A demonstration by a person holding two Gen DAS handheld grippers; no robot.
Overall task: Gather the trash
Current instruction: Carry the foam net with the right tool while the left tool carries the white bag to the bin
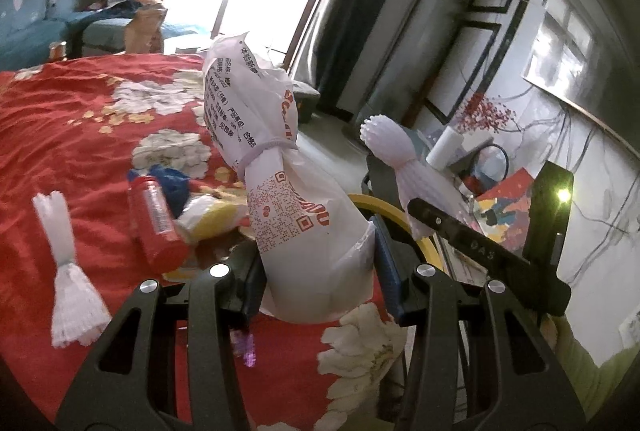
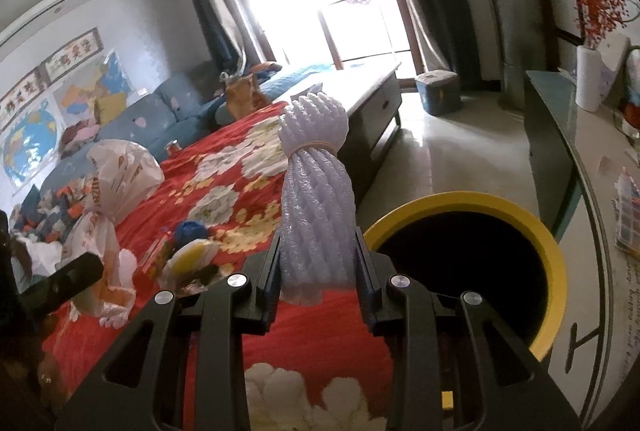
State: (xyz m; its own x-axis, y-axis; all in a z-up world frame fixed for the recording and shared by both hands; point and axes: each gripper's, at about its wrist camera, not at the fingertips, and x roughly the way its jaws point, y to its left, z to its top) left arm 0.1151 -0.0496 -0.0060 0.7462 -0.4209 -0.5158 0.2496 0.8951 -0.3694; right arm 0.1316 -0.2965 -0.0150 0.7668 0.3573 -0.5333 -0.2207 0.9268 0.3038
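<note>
**Carrying two bundles to the yellow-rimmed bin**

We have a piece of trash in each tool. The left tool [image 1: 320,267] pinches a white printed plastic bag [image 1: 280,167], tied round its neck with a band, its lower end squeezed between the pads. The right tool [image 2: 318,263] pinches a bundle of white foam fruit netting [image 2: 316,199], bound with a rubber band near its top and standing upright between the pads. Both bundles hang over the red flowered bedspread [image 1: 72,159].

The bin [image 2: 552,263] stands just beside the bed, at about 3 o'clock from the right tool, its dark mouth open and apparently unobstructed. In the left view only an arc of its yellow rim [image 1: 384,207] shows, at 2 o'clock, behind the bag.

To do this step well, we judge it best to bring each bundle fully over the mouth before letting go, the right one first since it is nearer. The bag is bulky and floppy, so we should centre it over the opening lest its top catch the rim.

Left on the bed are another netting bundle [image 1: 68,271], a red bottle [image 1: 156,219] and some yellow and blue scraps.
</note>
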